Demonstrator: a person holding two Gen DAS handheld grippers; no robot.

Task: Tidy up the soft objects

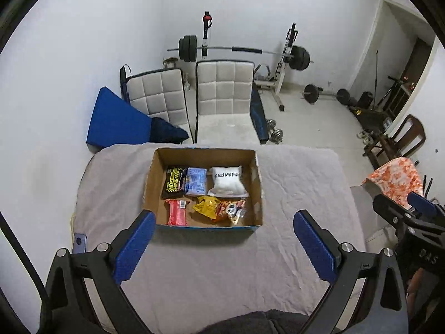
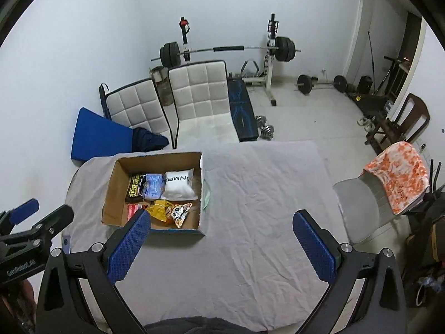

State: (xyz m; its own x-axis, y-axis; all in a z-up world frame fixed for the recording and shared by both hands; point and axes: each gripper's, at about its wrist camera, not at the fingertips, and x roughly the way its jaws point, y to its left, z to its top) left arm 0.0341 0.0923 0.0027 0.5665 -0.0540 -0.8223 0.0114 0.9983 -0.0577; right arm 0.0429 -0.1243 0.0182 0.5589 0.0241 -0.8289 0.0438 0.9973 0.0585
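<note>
An open cardboard box [image 1: 155, 172] [image 2: 109, 192] stands on the grey-covered table [image 1: 292, 189] [image 2: 264, 194]. Inside lie several soft packets: a white pouch [image 1: 228, 182] [image 2: 179, 185], a light blue pack [image 1: 196, 181] [image 2: 153, 186], a black and yellow pack [image 1: 173, 182] [image 2: 135, 189], a red pack [image 1: 176, 211] [image 2: 132, 210], a yellow bag [image 1: 207, 207] [image 2: 160, 208] and an orange snack bag [image 1: 230, 208] [image 2: 179, 213]. My left gripper [image 1: 224, 243] is open and empty, just in front of the box. My right gripper [image 2: 222, 240] is open and empty, to the box's right.
Two white quilted chairs [image 1: 222, 89] and a blue mat [image 1: 114, 119] stand beyond the table. A barbell rack [image 1: 289, 55] and weights are at the back. A grey chair with an orange cloth [image 2: 397, 175] stands on the right. A phone [image 1: 79, 243] lies at the table's left edge.
</note>
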